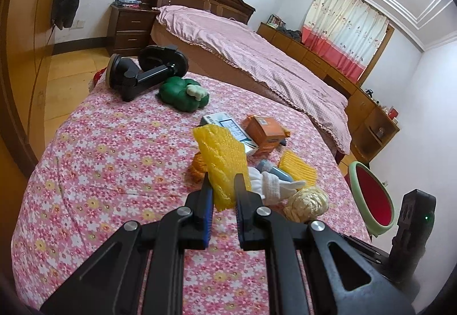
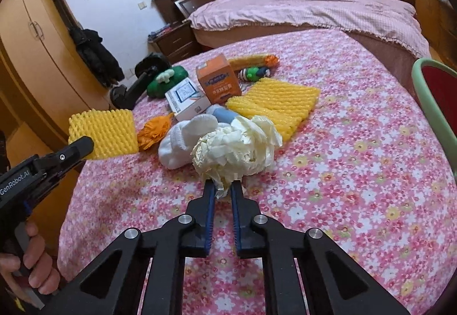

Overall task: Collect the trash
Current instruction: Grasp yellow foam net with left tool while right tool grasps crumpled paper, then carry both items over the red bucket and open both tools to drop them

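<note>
Left hand-held gripper (image 1: 224,186) clamps yellow foam net (image 1: 221,163), lifted above the flowered worktop (image 2: 357,172); right hand-held gripper (image 2: 222,189) pinches crumpled cream paper (image 2: 234,149) at the pile's near side.

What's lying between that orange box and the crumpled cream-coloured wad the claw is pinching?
In the right wrist view, a bluish tube lies between the orange box and the cream wad.
</note>
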A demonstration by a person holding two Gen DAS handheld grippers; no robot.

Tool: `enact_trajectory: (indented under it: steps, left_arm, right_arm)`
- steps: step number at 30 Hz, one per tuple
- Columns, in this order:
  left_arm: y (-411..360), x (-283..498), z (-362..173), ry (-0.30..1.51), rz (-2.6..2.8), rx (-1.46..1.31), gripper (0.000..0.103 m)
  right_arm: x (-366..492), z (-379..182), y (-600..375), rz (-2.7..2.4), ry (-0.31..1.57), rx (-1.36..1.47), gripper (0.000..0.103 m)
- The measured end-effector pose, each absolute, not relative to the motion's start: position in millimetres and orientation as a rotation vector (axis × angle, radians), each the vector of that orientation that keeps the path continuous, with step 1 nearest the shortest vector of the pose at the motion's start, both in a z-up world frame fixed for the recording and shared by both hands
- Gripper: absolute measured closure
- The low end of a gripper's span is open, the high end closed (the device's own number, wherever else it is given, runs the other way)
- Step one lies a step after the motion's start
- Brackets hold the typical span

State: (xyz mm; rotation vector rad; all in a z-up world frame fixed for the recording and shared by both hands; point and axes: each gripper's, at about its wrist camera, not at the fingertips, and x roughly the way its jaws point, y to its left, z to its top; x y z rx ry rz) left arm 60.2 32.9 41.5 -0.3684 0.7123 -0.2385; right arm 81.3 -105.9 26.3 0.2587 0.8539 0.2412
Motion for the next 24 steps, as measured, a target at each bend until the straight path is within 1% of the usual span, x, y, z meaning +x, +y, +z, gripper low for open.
enact_trajectory:
  steps: [10,24]
  left_arm:
    - [10,45,58,0.682,-0.312,-0.346,0.09]
    - [-58,42,78,0.695,-0.465,-0.27,0.09]
  right_arm:
    - [51,50,-137,0.202,0.755,0.316,0.094]
    - [14,78,-202,0.075,0.622,0.406,0.094]
